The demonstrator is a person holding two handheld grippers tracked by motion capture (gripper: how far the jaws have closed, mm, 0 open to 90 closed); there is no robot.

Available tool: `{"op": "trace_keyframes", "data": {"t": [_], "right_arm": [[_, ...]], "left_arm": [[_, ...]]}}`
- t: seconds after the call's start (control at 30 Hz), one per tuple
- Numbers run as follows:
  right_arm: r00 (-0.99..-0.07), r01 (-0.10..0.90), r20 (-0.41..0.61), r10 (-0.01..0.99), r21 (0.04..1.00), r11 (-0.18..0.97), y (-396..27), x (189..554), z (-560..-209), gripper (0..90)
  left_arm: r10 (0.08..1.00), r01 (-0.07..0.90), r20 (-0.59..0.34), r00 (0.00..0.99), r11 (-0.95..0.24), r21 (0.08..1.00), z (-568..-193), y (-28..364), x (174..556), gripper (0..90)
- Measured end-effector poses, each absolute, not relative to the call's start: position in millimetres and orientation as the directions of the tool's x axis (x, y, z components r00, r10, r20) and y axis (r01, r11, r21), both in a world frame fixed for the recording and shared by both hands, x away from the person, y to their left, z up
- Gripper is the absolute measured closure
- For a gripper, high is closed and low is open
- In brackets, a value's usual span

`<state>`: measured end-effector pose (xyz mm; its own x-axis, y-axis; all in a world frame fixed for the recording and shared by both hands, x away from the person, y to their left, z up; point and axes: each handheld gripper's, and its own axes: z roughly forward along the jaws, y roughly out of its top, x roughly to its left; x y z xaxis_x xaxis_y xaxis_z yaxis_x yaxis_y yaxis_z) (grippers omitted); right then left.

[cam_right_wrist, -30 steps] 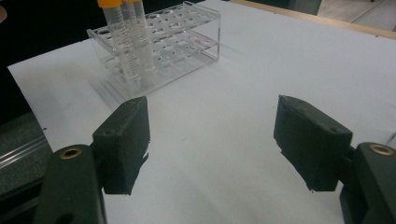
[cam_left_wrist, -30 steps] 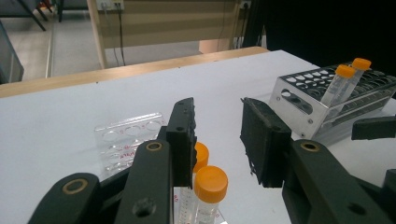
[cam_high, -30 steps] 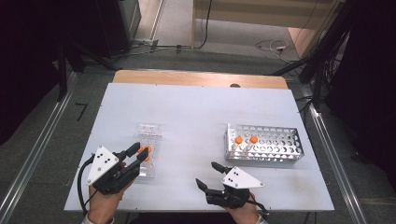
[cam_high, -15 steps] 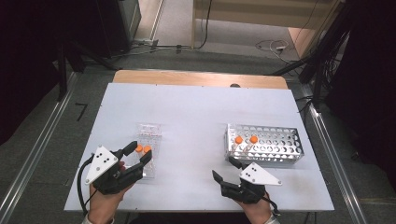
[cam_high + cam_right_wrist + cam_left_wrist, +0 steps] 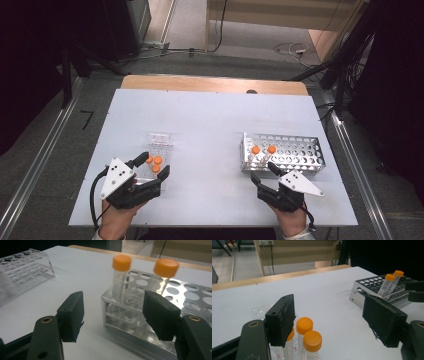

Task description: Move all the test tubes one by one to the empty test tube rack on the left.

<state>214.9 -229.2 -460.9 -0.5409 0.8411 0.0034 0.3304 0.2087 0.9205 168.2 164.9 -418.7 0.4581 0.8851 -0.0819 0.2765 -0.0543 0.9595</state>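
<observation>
Left gripper (image 5: 154,167), jaws just opened wide and holding nothing, stands astride the three orange-capped tubes (image 5: 305,326) in the clear plastic rack (image 5: 159,140); whether a pad touches a tube cannot be told. Right gripper (image 5: 265,172), jaws apart but just narrowing and empty, sits just before the metal tube rack (image 5: 300,150), where two orange-capped tubes (image 5: 121,263) stand at the near corner.

Grey floor (image 5: 60,150), wooden furniture (image 5: 280,12), trailing cables (image 5: 220,35)
</observation>
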Motion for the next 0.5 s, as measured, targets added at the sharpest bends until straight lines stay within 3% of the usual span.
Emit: {"op": "trace_keyframes", "data": {"t": [0.17,0.5], "right_arm": [[-0.493,0.333,0.000,0.870,0.924,0.189,-238,223,-463,33.2],[-0.454,0.344,0.012,0.891,0.925,0.162,-246,242,-467,45.6]], "left_arm": [[0.881,0.279,-0.082,0.467,-0.059,0.958,-420,162,168,24.6],[0.876,0.285,-0.088,0.474,-0.058,0.957,-421,158,169,24.4]]}}
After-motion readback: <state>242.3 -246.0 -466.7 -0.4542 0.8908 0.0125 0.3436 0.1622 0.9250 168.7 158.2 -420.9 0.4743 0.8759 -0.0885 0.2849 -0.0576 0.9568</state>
